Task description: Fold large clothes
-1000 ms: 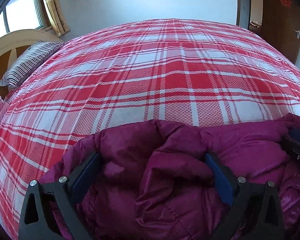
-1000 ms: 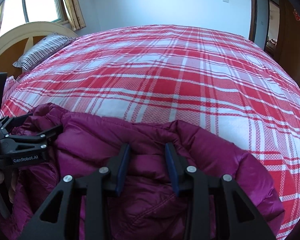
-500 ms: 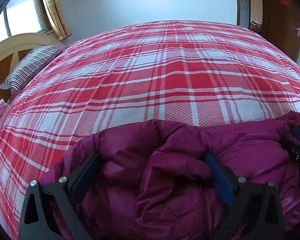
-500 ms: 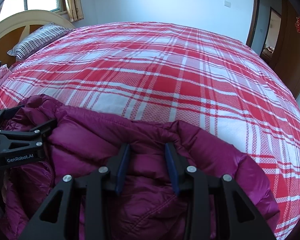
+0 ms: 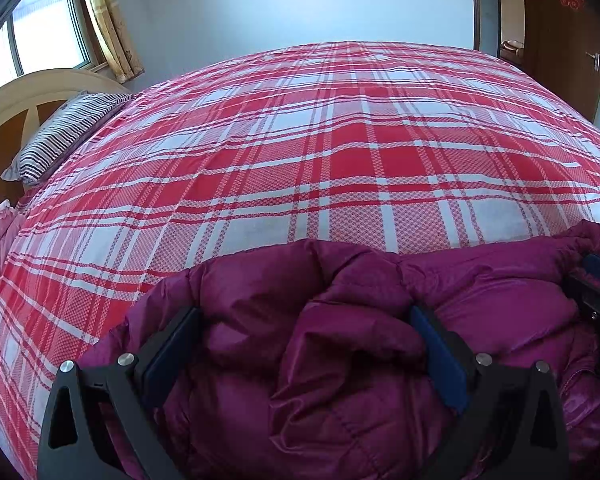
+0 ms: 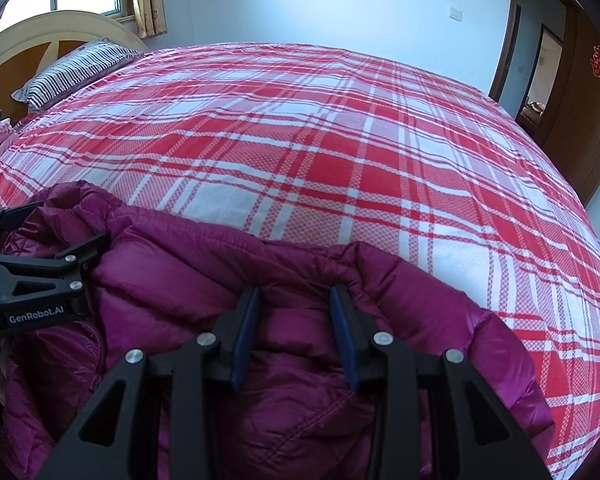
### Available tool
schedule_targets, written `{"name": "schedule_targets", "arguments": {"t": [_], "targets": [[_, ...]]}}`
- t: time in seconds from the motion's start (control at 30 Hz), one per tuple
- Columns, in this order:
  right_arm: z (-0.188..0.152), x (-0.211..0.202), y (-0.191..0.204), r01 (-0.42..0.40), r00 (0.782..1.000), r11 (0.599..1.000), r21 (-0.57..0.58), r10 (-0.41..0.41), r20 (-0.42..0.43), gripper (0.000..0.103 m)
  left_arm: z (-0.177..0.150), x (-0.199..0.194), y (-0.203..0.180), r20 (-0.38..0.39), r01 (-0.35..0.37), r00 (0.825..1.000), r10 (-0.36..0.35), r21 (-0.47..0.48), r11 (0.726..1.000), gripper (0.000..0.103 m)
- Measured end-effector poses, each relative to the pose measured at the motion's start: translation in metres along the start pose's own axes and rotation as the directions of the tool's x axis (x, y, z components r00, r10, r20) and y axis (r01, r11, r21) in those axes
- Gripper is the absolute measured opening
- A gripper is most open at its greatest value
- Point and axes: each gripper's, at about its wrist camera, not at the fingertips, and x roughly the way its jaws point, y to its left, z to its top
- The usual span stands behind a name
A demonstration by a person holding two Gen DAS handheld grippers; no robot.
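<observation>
A magenta quilted down jacket [image 5: 352, 360] lies bunched at the near edge of the bed, filling the 6 o'clock part of both wrist views, its shiny fabric puckered into thick folds. The left gripper [image 5: 304, 320] has its jaws spread wide with a large mound of jacket fabric bulging between the blue pads, which press into it on both sides. The right gripper [image 6: 296, 300] stands with its jaws much narrower, pinching a ridge of the jacket's upper edge between its pads. Seen from the right wrist, the left gripper sits at 9 o'clock, on the jacket. Beyond the jacket spreads a red-and-white plaid bedspread [image 6: 320, 152], smooth and flat. A striped pillow [image 5: 66, 136] rests at 10 o'clock against a cream headboard [image 6: 40, 32].
</observation>
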Motion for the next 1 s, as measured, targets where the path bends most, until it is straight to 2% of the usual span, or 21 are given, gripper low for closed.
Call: {"name": "schedule_targets", "arguments": {"t": [1.0], "targets": [[0.0003, 0.0007, 0.0012, 0.008, 1.0, 1.0, -0.008, -0.008, -0.001, 0.039, -0.0004, 0.0004, -0.0004, 0.0, -0.003, 1.0, 0.003, 0.001, 1.0, 0.102]]}}
